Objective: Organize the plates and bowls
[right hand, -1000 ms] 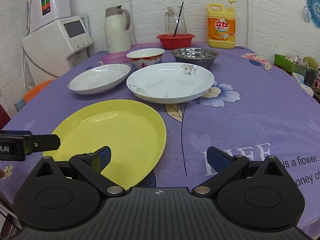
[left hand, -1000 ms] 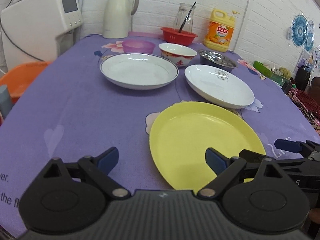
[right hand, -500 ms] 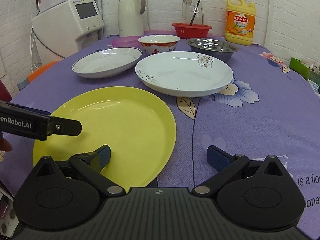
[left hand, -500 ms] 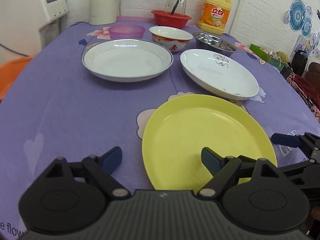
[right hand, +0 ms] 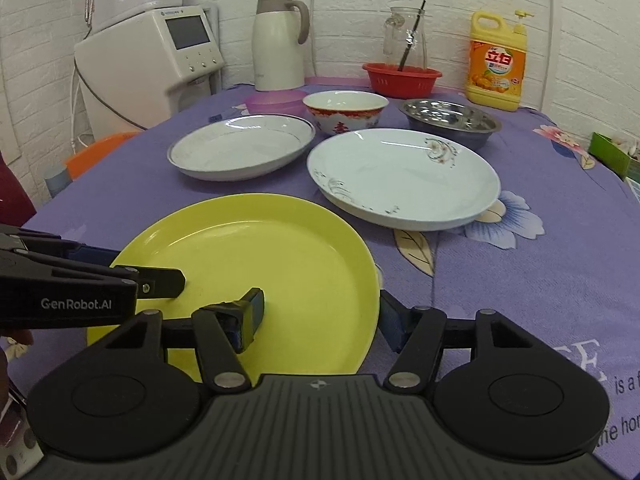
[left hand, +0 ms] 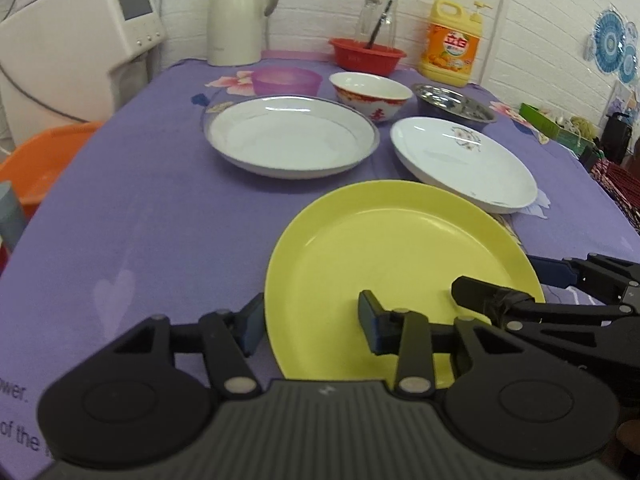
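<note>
Yellow plate (left hand: 384, 248): round, smooth, glossy (plastic-looking)
Left gripper (left hand: 310, 322): jaws apart, straddling rim
Right gripper (right hand: 322, 318): same, spread across rim

Both hand-held grippers have closed in on the yellow plate (left hand: 392, 264) from its two sides. A second ago their fingers were spread wide. Now the left hand-held gripper (left hand: 312, 326) has one finger just outside the plate's left edge and one over the plate. The right hand-held gripper (right hand: 320, 316) has its left finger over the plate and its right finger just past the right edge. Both have narrowed but are not squeezing yet.
</note>
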The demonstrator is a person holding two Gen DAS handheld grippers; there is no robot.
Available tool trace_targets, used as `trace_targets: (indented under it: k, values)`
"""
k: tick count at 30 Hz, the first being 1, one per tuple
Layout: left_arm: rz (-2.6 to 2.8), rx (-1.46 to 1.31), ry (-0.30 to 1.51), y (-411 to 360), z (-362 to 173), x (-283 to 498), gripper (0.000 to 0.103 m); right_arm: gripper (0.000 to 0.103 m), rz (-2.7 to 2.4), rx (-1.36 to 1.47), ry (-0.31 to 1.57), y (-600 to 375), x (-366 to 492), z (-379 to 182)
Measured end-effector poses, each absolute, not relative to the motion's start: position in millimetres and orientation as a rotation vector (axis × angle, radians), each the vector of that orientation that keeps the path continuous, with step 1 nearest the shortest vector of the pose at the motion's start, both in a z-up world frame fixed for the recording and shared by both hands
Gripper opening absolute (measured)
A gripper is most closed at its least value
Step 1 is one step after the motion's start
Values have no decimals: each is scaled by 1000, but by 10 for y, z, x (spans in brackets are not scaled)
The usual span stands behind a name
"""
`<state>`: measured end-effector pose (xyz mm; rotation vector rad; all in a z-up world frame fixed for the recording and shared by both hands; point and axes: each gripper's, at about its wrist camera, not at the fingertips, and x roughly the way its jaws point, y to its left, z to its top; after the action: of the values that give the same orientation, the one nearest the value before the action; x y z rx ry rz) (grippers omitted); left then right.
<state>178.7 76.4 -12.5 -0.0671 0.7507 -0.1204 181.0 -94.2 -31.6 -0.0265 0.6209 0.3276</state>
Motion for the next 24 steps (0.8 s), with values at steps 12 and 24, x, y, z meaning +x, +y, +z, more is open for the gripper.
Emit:
trace_targets:
  k: [12,24]
  values:
    - [-7,-72,758,1209,-187,1843,37,103,461,-68,658,-340,2128,-381]
    - [25,-149,592,1544,207,1932,87,103,467,16,579,-725,2228,-39]
